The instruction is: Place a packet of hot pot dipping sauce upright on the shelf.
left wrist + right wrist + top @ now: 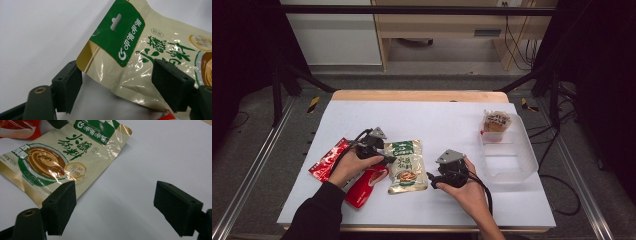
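Observation:
A beige and green sauce pouch (pixel 406 167) lies flat on the white table (pixel 437 120) between my two grippers. My left gripper (pixel 387 158) reaches in at the pouch's left edge. In the left gripper view the pouch's (pixel 130 52) green header corner is lifted off the table and sits between the wide-apart jaws of my left gripper (pixel 116 65); no pad visibly presses on it. My right gripper (pixel 432 177) is at the pouch's right edge, low over the table. It is open (pixel 115 187) with bare table between its jaws, and the pouch (pixel 62 162) lies just past the left jaw.
Two red packets (pixel 330 159) (pixel 364 185) lie left of the pouch, partly under the left hand. A clear plastic tub (pixel 512 167) stands at the right with a wrapped bun (pixel 496 122) at its far end. The table's front edge is close behind both hands.

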`<move>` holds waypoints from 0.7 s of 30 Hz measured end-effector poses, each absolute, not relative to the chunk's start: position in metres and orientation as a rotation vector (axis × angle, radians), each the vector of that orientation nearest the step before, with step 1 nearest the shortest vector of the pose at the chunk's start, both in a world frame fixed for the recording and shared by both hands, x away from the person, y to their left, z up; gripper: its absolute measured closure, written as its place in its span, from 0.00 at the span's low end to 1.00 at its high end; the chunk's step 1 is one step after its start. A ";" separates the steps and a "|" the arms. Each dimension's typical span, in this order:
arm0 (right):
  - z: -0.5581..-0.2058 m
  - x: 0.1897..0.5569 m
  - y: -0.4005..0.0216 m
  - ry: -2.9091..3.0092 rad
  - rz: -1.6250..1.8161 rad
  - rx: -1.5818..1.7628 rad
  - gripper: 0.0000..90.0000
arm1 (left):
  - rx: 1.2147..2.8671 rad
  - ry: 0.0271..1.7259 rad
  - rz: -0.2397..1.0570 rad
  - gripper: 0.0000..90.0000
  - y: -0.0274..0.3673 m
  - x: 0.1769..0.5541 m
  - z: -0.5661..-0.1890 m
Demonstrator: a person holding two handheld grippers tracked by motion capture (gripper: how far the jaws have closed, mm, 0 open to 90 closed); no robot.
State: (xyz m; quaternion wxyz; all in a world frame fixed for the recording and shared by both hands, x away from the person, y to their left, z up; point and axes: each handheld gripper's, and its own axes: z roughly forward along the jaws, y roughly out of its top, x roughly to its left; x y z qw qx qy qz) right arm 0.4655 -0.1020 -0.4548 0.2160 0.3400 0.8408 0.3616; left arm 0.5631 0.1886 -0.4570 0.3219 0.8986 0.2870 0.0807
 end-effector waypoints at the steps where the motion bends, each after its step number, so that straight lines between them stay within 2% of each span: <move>1: -0.455 0.466 -0.102 2.331 1.000 0.942 0.21 | 2.364 0.749 0.200 0.36 0.189 0.563 -0.457; 12: -0.456 0.466 -0.102 2.343 0.991 0.939 0.21 | 2.353 0.738 0.195 0.71 0.187 0.555 -0.448; 18: -0.457 0.466 -0.102 2.345 0.988 0.931 0.20 | 2.310 0.772 0.234 0.97 0.190 0.554 -0.450; 21: -0.456 0.466 -0.102 2.343 0.991 0.935 0.20 | 2.300 0.763 0.243 1.00 0.191 0.551 -0.445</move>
